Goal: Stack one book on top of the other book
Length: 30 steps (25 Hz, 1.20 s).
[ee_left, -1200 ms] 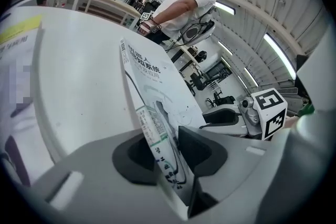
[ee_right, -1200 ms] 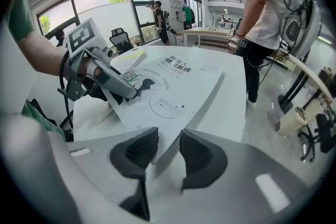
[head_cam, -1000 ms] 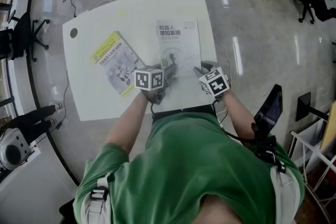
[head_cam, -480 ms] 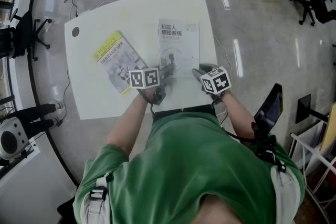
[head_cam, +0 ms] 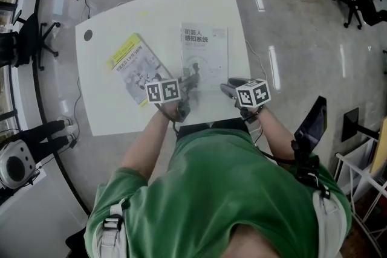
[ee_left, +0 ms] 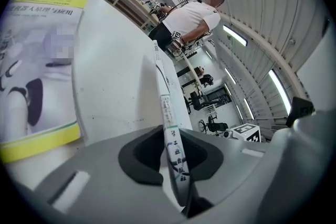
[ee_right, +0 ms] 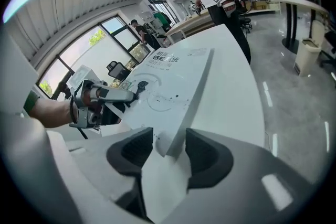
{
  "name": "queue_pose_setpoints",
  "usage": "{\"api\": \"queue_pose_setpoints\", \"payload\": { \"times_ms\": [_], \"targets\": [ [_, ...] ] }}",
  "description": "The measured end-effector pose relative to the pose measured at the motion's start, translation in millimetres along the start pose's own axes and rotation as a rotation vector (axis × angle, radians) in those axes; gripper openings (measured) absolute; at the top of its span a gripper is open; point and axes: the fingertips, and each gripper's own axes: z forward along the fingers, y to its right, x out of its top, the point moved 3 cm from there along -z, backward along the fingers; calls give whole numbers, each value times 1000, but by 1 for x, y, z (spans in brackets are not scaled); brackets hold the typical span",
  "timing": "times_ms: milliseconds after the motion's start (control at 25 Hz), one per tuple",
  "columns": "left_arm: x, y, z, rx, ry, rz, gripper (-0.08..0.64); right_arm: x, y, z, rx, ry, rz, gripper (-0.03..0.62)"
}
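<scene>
On the table (head_cam: 109, 115), the left gripper (head_cam: 191, 79), its jaws just closing, clamps the white book (head_cam: 205, 48) by its near left edge. The right gripper (head_cam: 228, 87), its jaws just opening, stands apart round the near right corner. The yellow book (head_cam: 133, 66) lies flat just left.

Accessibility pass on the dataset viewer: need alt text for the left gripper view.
Jaws of the left gripper, which have just been closing, pinch the white book by its printed spine, seen edge-on. The yellow book lies flat on the white table to the left; a person in a white shirt stands far behind.
</scene>
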Motion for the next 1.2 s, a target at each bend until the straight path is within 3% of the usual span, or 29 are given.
{"api": "queue_pose_setpoints", "payload": {
  "times_ms": [160, 400, 560, 720, 1000, 1200],
  "targets": [
    [-7, 4, -8, 10, 9, 45, 58, 0, -2, 0, 16, 25, 28, 192],
    [-15, 9, -14, 15, 23, 87, 55, 17, 2, 2, 9, 49, -13, 192],
    [-19, 10, -20, -14, 45, 40, 54, 25, 0, 4, 12, 52, -19, 192],
    [-21, 11, -26, -47, 72, -19, 54, 17, -2, 4, 42, 45, 34, 192],
    [-16, 18, -30, -136, 117, -154, 54, -6, -6, -5, 159, 46, 205, 225],
    [-14, 25, -32, -193, 136, -227, 54, -14, -14, -9, 310, 80, 376, 239]
  ]
}}
